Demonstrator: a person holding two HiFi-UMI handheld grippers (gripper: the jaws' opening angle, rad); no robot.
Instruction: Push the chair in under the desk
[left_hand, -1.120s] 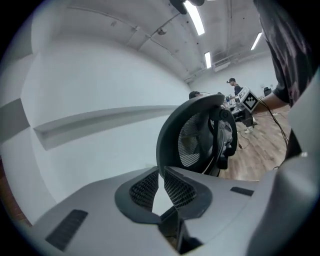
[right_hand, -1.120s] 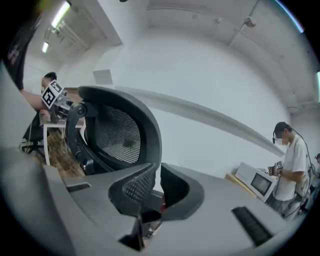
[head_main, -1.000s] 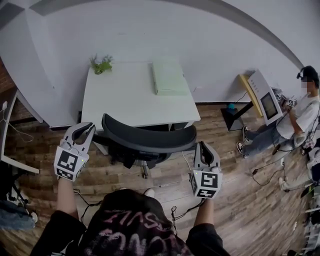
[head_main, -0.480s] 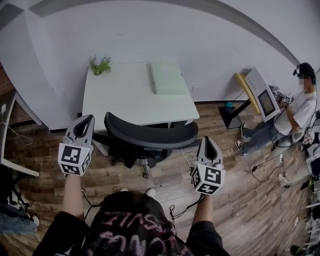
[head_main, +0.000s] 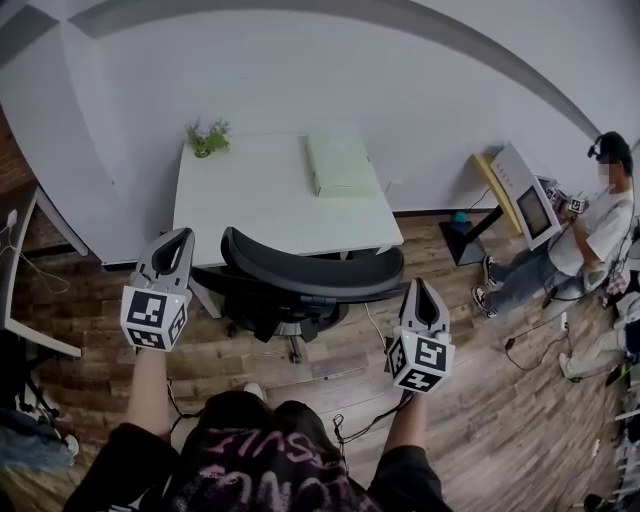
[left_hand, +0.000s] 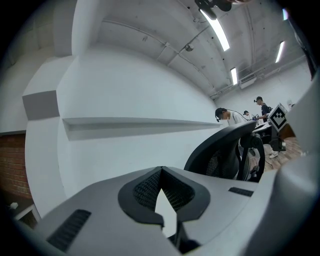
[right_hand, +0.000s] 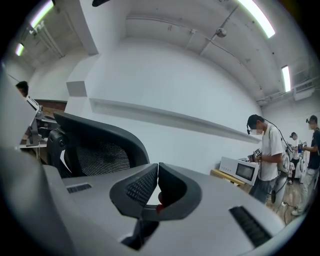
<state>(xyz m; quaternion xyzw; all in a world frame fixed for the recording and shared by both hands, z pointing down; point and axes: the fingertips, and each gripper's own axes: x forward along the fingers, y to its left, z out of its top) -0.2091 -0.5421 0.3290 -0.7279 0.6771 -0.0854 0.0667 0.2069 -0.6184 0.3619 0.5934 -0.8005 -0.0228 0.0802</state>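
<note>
Against the head view of a second ago, the black mesh-backed office chair (head_main: 310, 278) is being seen a little closer in to the white rectangular desk surface (head_main: 270, 200). Its curved backrest is now overlapping that surface's near edge, and both grippers are being carried further toward the surface, one at either end of the backrest. In the two gripper views the backrest is being shown further off to the side and lower than before, with more wall and ceiling taken in. The grippers are therefore being tilted upward rather than pressed squarely against it. This is being read as a push that is close to its end or already made, since little of the seat is being left outside the surface's near edge. The left gripper (head_main: 178, 240) is being held with its jaws brought together and nothing between them, just off the backrest's left end; contact cannot be confirmed. The right gripper (head_main: 420, 288) is likewise being kept closed and empty, beside the right end. The chair's base is being seen on the wooden floor just in front of the surface
</note>
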